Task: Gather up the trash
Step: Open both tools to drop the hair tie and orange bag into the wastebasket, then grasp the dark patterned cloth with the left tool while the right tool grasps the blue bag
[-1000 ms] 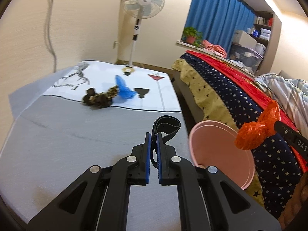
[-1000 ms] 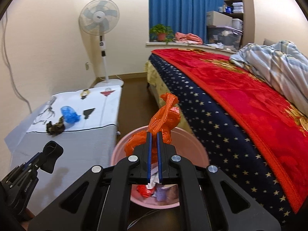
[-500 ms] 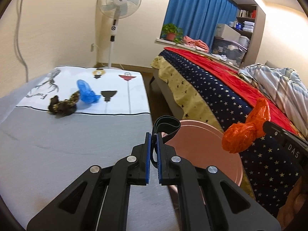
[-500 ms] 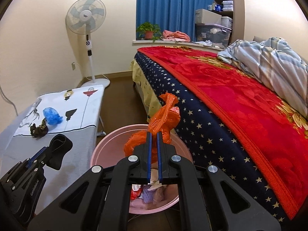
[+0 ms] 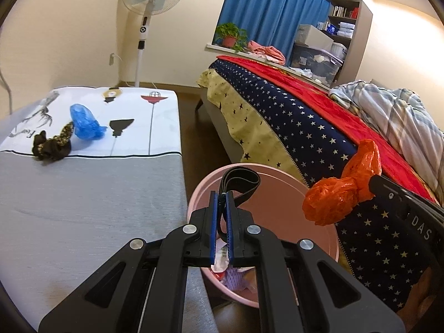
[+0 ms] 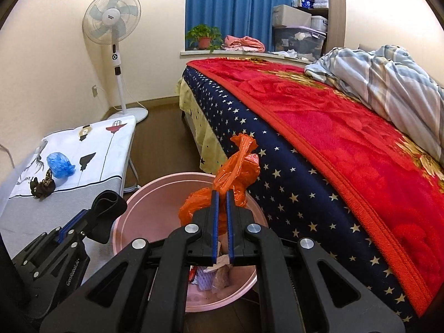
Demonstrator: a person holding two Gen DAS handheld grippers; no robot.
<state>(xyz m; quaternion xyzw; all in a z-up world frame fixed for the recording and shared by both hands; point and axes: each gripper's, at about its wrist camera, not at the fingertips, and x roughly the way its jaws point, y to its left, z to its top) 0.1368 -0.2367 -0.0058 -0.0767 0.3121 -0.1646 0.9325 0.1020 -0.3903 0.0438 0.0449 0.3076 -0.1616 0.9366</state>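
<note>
My left gripper is shut on a black elastic band, whose loop hangs over the pink bin. My right gripper is shut on a crumpled orange plastic bag, held above the same pink bin. Several scraps of trash lie in the bin's bottom. From the right wrist view the left gripper with the black band sits at the bin's left rim. A blue plastic wad and a dark crumpled wrapper lie on the table.
A bed with a starred blue and red blanket runs along the right, close to the bin. A standing fan is by the far wall. The table stands left of the bin, with bare floor between table and bed.
My left gripper has swung right, off the table, carrying the black band over the pink bin. My right gripper with the orange bag has come slightly closer over the bin.
</note>
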